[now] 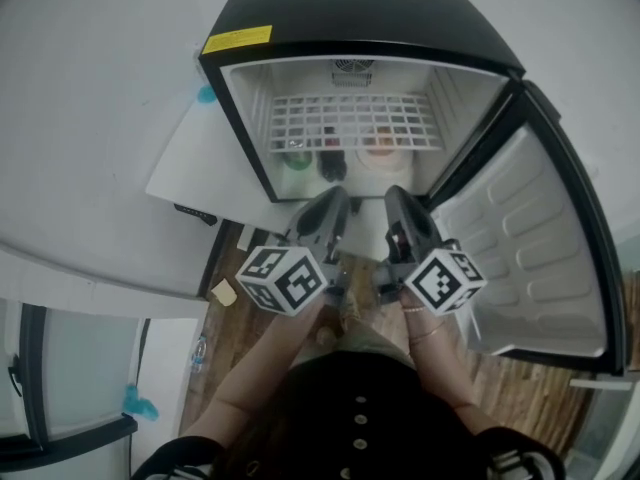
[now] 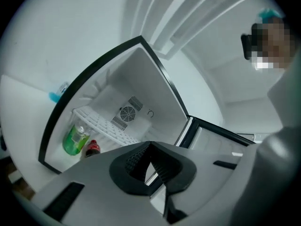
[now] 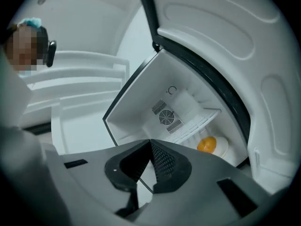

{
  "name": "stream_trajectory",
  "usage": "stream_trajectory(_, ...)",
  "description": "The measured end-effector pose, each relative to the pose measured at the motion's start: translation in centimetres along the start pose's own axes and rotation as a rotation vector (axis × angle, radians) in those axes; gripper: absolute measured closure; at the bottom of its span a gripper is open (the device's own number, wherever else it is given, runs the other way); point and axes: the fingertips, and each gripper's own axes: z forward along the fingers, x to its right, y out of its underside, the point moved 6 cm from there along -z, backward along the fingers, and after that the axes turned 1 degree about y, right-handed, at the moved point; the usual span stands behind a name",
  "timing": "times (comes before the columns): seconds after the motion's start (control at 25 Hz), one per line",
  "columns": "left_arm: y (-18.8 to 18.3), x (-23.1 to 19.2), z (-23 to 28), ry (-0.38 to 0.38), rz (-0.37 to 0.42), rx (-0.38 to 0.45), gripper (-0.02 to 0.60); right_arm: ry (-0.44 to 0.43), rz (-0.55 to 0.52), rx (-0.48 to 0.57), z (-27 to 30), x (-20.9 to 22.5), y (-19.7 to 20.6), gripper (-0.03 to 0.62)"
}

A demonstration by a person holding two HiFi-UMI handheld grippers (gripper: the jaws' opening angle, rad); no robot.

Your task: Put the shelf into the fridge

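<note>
Fridge (image 1: 350, 8) stands open at twelve o'clock ahead of me, with its door (image 1: 530, 238) out toward three o'clock. The white wire shelf (image 1: 352, 123) sits level inside, across the upper part of the cabinet and just below the fan grille (image 1: 352, 68). Under it a green bottle (image 1: 295, 158) stands at nine o'clock, a dark red-capped bottle (image 1: 332, 163) just beside it, and an orange round thing (image 1: 380, 151) at three o'clock. My left tool (image 1: 335, 200) and right tool (image 1: 397, 200) hover side by side before the opening. Each has its jaws pressed together on nothing, clear of the shelf.
</note>
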Motion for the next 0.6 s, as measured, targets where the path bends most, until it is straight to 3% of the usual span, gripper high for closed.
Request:
stream_trajectory(0.2,-0.4,0.6,-1.1,-0.001,0.143,-0.072,0.574,0.021,-0.188,-0.048,-0.4,-2.2,0.5,0.583)
stream_trajectory(0.6,0.3,2.4,-2.9,-0.013,0.478,-0.18,0.574,0.056,-0.428,-0.13,-1.6,-4.5,2.8,0.583)
